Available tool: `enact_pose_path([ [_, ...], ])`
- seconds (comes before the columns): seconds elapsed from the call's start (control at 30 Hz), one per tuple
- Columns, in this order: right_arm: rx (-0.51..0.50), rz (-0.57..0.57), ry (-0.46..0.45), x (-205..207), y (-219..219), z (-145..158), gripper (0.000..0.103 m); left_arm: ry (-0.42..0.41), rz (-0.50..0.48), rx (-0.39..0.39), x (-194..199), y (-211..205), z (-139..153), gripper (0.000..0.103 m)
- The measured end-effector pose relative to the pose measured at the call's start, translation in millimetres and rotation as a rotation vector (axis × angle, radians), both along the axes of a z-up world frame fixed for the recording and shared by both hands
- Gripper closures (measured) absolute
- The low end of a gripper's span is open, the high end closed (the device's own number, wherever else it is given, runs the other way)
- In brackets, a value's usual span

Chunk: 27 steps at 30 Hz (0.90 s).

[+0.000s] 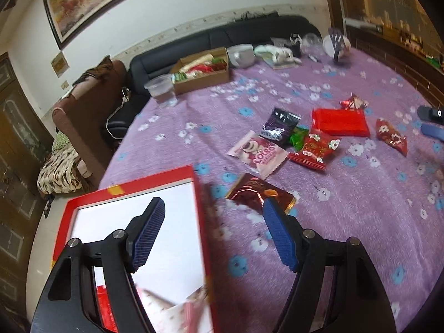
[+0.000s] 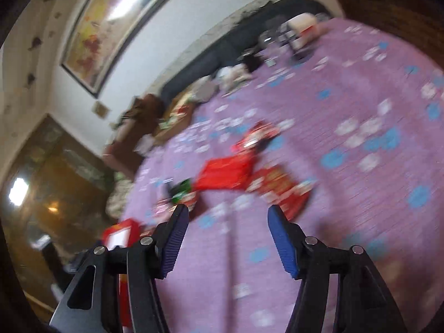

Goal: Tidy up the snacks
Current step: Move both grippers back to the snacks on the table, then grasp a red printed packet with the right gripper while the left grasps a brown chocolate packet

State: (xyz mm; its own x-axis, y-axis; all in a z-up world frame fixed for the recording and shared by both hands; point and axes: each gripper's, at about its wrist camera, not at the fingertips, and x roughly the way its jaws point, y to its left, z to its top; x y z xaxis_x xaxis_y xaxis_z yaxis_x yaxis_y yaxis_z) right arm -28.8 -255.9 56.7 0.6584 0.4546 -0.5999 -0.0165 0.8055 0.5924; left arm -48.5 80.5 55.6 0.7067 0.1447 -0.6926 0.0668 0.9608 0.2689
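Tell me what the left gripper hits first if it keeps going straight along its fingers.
Probably the purple flowered cloth itself. The left gripper stands open and empty, pointing down between the red box and the brown-gold snack packet. Beyond lies the pink packet, though depth is unclear.

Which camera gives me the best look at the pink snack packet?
Left wrist: the pink packet lies sharp and unobstructed on the purple cloth. Right wrist view is motion-blurred; only a pinkish smear shows near its left fingertip.
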Motion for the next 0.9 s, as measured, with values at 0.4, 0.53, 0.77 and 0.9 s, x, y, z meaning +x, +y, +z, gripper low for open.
enact_pose_path([
  [0.4, -0.332, 0.125, 0.076, 71.3, 20.0, -43.9, 0.041, 0.123, 0.077, -0.060, 13.9, 4.0, -9.8, 0.028],
  [0.53, -0.427, 0.140, 0.037, 62.6, 29.9, -46.4, 0.054, 0.151, 0.127, -0.074, 26.4, -1.7, -14.8, 0.020],
  [0.77, -0.440, 0.138, 0.003, 58.1, 28.1, -46.1, 0.058, 0.192, 0.237, -0.055, 51.5, -17.5, -32.3, 0.018],
  [0.9, -0.432, 0.139, 0.003, 58.4, 27.1, -44.8, 0.058, 0.176, 0.302, -0.032, 61.3, -20.1, -36.9, 0.016],
])
